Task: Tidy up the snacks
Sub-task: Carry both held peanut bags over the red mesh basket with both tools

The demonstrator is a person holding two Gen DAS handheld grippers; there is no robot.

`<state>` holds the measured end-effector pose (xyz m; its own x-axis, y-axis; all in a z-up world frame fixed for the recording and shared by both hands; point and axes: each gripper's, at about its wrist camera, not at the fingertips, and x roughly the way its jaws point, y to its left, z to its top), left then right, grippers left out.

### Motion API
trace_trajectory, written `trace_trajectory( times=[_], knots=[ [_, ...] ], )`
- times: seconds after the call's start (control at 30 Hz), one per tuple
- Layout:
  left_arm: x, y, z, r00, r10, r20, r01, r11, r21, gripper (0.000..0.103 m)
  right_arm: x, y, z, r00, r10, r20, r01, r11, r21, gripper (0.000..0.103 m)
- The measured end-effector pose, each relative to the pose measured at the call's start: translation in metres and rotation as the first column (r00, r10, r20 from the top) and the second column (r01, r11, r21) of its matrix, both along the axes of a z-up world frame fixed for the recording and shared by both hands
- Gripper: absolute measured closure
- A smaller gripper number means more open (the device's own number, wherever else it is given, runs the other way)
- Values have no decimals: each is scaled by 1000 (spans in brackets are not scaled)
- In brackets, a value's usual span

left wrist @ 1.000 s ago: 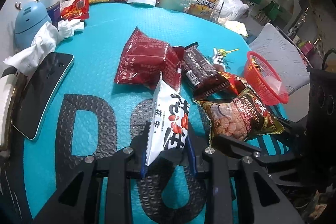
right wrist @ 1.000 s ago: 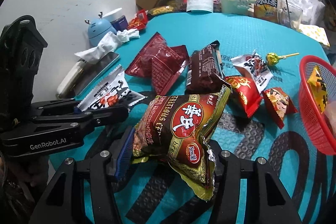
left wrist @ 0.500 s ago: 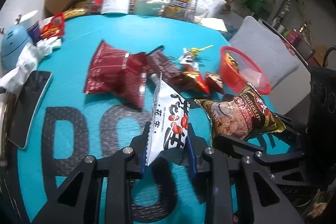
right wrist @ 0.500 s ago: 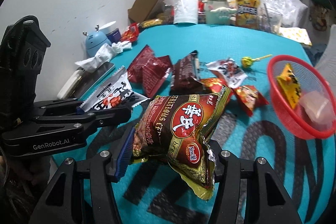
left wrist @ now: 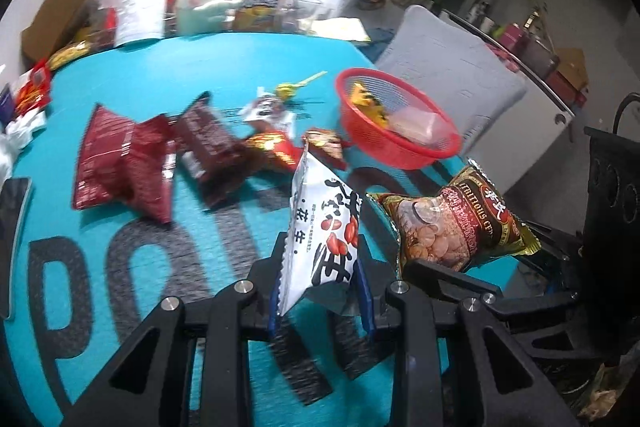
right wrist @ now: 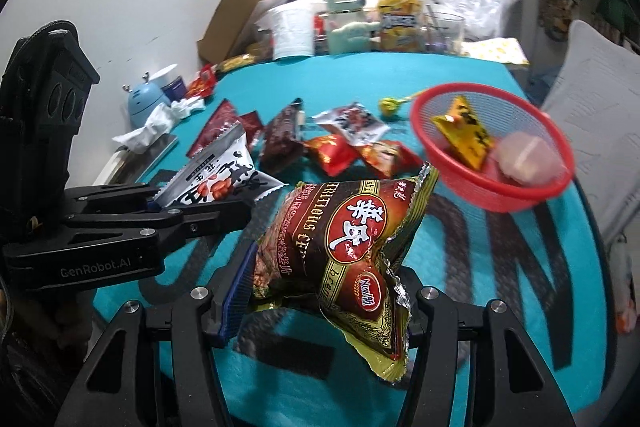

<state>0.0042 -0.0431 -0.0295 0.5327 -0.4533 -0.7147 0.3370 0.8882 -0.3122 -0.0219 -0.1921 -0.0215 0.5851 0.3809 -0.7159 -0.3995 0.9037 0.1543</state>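
Each gripper is clamped on a snack, both lifted clear of the mat [left wrist: 248, 75] so they can travel together. The left gripper [left wrist: 320, 291] pinches the white peanut pack [left wrist: 324, 223] by its lower edge, so it stands upright between the fingers. The right gripper [right wrist: 320, 291] grips the brown bag [right wrist: 344, 239], which sags past its right finger. The red basket [right wrist: 516, 195] lies ahead and right of both, already holding two items, likely the drop point, while the other packets [left wrist: 124, 163] wait ahead-left on the mat
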Motion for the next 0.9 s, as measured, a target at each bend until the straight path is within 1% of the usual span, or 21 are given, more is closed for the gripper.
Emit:
trace_trajectory(
  times=[0.13,0.47,0.73,0.9],
  knots=[
    [-1,-18,4,999,-48,19,48,999,7,74,-7,-14,3,999,-40,11,40,999,-1,46],
    [-4,-52,17,990,-128,59,128,992,5,74,-20,-47,11,992,-116,45,116,993,8,46],
    [5,-76,30,976,-196,93,196,981,9,74,-22,-71,22,980,-183,72,182,983,29,46],
    [16,-88,34,968,-234,86,235,972,-2,74,-20,-83,27,973,-213,87,212,977,24,46]
  ],
)
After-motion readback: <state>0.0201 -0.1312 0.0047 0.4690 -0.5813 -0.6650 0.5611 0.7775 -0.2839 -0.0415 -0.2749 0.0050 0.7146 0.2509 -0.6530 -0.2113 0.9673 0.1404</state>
